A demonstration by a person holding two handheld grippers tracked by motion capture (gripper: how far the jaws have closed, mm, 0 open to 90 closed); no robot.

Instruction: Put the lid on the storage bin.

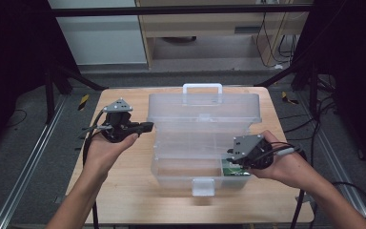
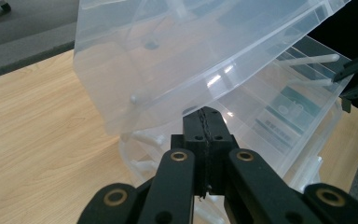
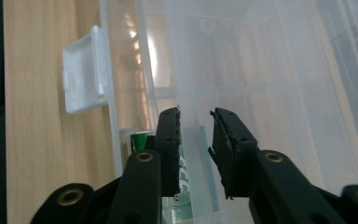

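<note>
left gripper point(image 1: 145, 126): jaws together, empty, beside box point(image 1: 205, 143) lid | right gripper point(image 3: 196, 121): jaws slightly apart, gripping nothing, over green card point(image 1: 233, 169) in box | worktop point(image 1: 124, 195)

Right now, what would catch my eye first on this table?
The big clear plastic toolbox, lid propped open, sits mid-table on the pale wooden tabletop. The right gripper reaches into its front right corner, jaws slightly apart over a green and white card. The left gripper, shut, points at the box's left side.
</note>
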